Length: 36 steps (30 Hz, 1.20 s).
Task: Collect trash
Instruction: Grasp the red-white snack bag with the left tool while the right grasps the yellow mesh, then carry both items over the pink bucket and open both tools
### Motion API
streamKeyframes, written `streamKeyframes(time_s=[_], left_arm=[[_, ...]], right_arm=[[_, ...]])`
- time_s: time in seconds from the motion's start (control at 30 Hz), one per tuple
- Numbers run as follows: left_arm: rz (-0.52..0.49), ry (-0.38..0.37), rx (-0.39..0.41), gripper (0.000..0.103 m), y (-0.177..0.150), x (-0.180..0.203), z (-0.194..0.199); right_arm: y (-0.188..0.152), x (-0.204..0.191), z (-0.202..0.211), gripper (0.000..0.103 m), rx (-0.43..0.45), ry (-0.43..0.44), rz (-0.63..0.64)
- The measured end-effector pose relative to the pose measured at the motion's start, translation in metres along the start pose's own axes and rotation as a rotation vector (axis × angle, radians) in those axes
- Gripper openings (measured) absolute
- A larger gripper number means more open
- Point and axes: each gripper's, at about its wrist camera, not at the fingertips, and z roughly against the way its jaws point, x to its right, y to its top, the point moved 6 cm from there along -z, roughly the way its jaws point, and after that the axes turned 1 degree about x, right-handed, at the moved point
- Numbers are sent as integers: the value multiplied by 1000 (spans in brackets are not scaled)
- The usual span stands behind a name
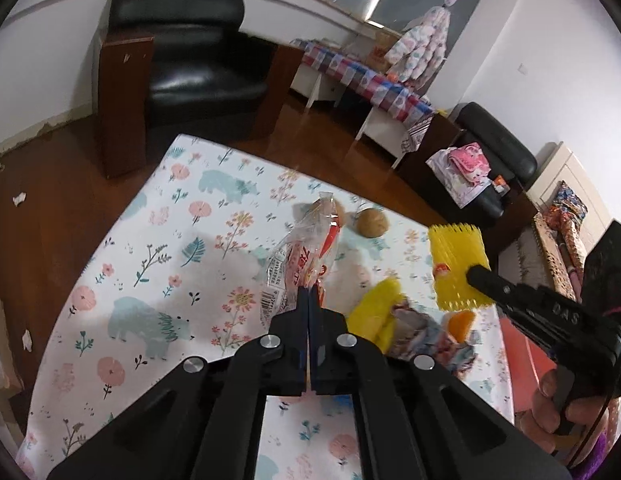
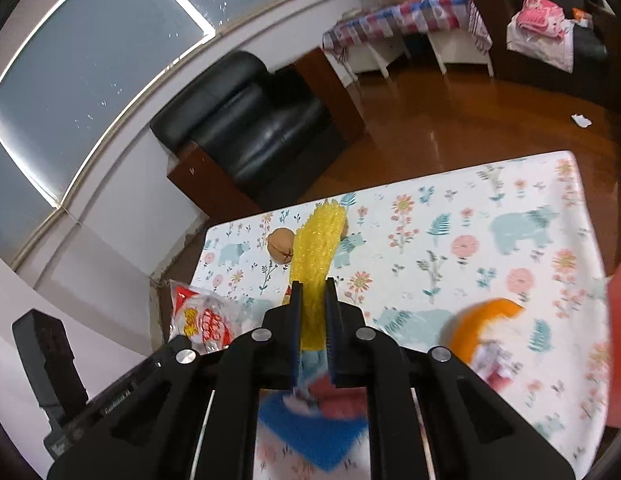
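Now left gripper (image 1: 309, 294) fingers pressing shut on one clear wrapper (image 1: 306, 248), lifting it over tabletop (image 1: 150, 240). Right gripper (image 2: 313, 286) fingers clamping one yellow mesh piece (image 2: 316, 248). Two walnuts (image 1: 372, 222) lying on tabletop. One crumpled wrapper heap (image 1: 426, 332) sitting near tabletop's edge, just beside left gripper.

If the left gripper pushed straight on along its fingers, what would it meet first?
The left gripper is shut on the clear snack wrapper; beyond it, probably the flowered tablecloth, though depth is unclear.
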Motion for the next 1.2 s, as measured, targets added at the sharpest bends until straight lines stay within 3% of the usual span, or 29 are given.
streamKeyframes(time_s=[0.37,0.67,0.83,1.03,1.2], left_arm=[[-47,-116,10,0,-1,59,37],[-142,-292,-61,0,-20,172,32],[-253,-361,-94,0,-35,248,28],[-357,-404,-126,0,-63,322,12],[-403,-364,-182,0,-89,350,-21]], right_arm=[[-18,37,92,11,117,-91,-1],[-16,103,176,11,264,-242,-95],[-18,141,214,11,336,-356,-108],[-27,190,230,11,330,-403,-169],[-30,215,224,11,309,-387,-201]])
